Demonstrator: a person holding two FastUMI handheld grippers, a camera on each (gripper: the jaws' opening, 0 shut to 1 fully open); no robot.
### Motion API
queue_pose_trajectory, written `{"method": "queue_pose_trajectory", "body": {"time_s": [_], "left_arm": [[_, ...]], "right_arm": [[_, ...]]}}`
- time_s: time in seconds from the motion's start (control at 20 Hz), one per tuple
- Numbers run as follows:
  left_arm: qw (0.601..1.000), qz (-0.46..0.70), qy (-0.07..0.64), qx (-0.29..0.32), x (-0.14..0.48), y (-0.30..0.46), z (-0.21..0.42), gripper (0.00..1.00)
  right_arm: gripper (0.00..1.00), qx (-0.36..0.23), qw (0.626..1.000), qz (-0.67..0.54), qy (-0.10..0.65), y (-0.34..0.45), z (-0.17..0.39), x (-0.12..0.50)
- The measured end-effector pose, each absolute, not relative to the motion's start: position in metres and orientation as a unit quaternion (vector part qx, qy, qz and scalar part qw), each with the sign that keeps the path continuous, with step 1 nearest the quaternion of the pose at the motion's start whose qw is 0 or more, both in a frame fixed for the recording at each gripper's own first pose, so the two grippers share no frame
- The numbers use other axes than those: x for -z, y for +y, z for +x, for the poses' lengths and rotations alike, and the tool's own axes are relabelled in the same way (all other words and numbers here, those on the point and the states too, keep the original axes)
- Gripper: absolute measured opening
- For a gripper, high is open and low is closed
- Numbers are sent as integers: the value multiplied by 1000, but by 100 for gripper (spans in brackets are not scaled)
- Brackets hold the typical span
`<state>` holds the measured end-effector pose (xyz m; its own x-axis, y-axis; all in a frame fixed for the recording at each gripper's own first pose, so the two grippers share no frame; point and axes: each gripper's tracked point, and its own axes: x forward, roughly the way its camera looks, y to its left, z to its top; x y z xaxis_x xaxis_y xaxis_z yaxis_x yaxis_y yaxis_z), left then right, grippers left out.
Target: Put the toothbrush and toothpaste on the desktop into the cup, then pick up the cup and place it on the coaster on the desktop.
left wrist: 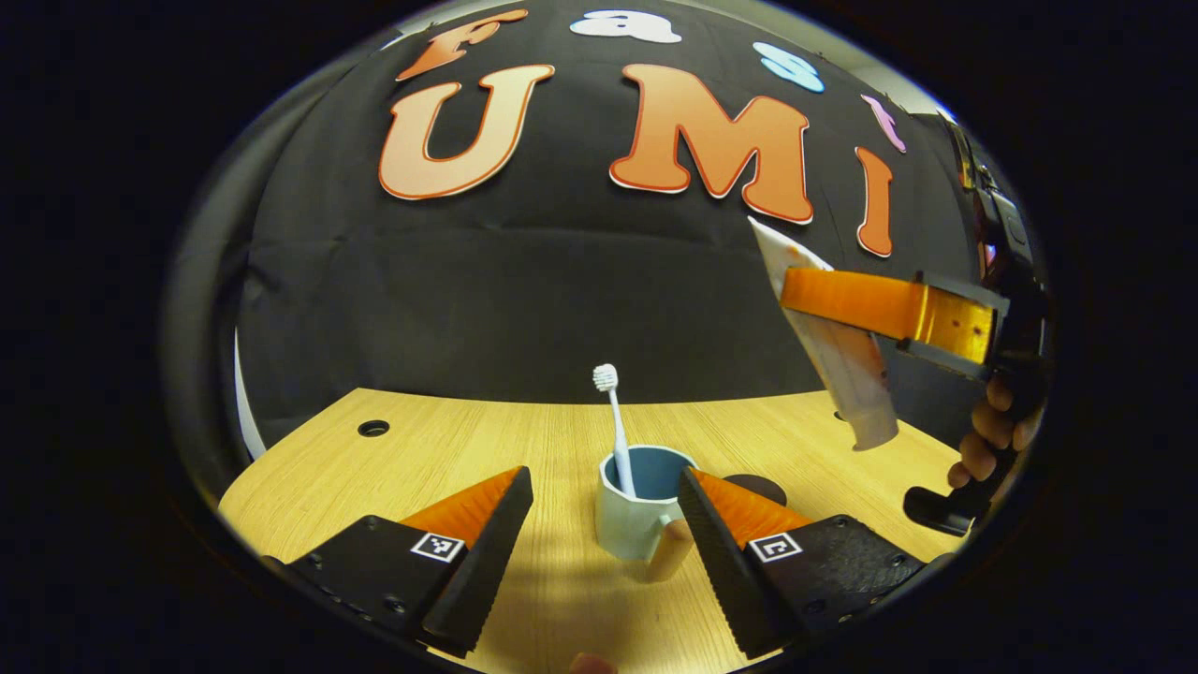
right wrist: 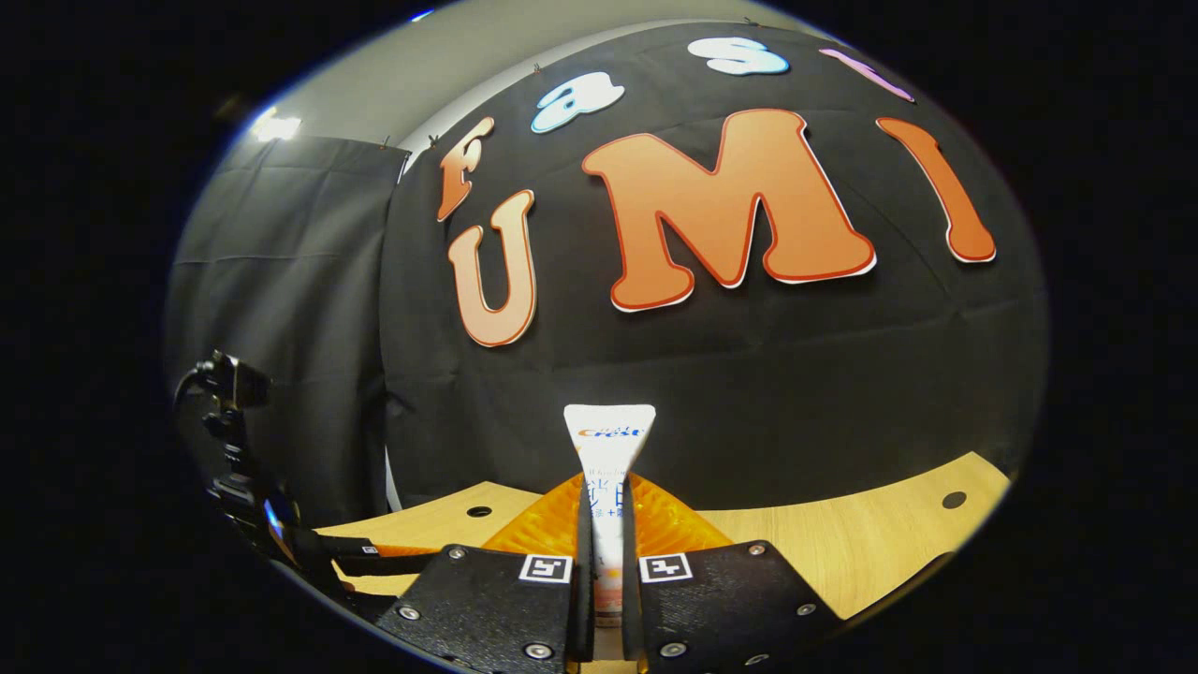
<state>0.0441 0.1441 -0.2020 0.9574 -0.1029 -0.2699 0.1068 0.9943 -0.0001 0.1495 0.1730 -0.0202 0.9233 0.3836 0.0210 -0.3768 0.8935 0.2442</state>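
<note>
My left gripper (left wrist: 604, 524) is wide open, holding nothing, fingers either side of the cup (left wrist: 641, 510) on the desk (left wrist: 449, 449). Brush (left wrist: 615, 426) stands in cup, head up. Coaster (left wrist: 760, 489) just beyond it, right. Right gripper (right wrist: 599, 562) clamped on paste (right wrist: 608, 468), up in the air right of cup, tilted.

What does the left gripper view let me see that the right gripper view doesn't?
Left gripper view alone: the cup on the desktop with the toothbrush standing in it, a dark coaster behind, and the left gripper open around the cup.

Right gripper view alone: the right gripper, its fingers pressed on the tube's sides.

Both: the toothpaste, held in the air, seen in the left gripper view hanging up and to the right of the cup.
</note>
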Motion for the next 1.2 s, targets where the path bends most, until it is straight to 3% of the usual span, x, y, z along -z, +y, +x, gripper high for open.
{"method": "queue_pose_trajectory", "body": {"time_s": [0.4, 1.2], "left_arm": [[993, 31, 109, 13, 191, 180, 45, 94], [992, 36, 121, -1, 207, 192, 52, 94]], "right_arm": [[12, -211, 970, 118, 16, 208, 183, 51], [12, -244, 959, 141, 16, 251, 220, 83]]}}
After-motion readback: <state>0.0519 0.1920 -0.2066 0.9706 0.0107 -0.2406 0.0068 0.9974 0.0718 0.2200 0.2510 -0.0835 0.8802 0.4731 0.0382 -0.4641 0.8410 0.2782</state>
